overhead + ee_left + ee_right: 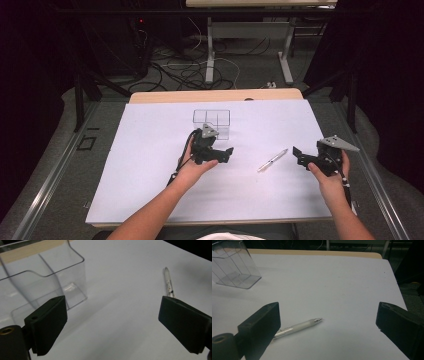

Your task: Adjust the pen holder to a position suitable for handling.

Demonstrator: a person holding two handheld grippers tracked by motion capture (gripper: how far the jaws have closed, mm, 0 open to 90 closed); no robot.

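Observation:
A clear plastic pen [272,160] lies on the white sheet [150,165], right of centre. My left gripper [226,152] hovers mid-table just in front of a clear divided box [212,122], its jaws wide apart, pointing right and holding nothing. In the left gripper view, the left gripper [112,315] frames bare sheet, with the box [45,282] at upper left and the pen [168,283] beyond the right jaw. My right gripper [299,156] stands open just right of the pen. In the right gripper view, the right gripper [327,317] has the pen [297,328] lying beside its left jaw, untouched.
The white sheet covers a wooden table [215,95] whose far edge shows behind the box [234,267]. Metal rails [55,175] run along both sides. Beyond the table are floor cables [180,70] and another table's legs [210,50].

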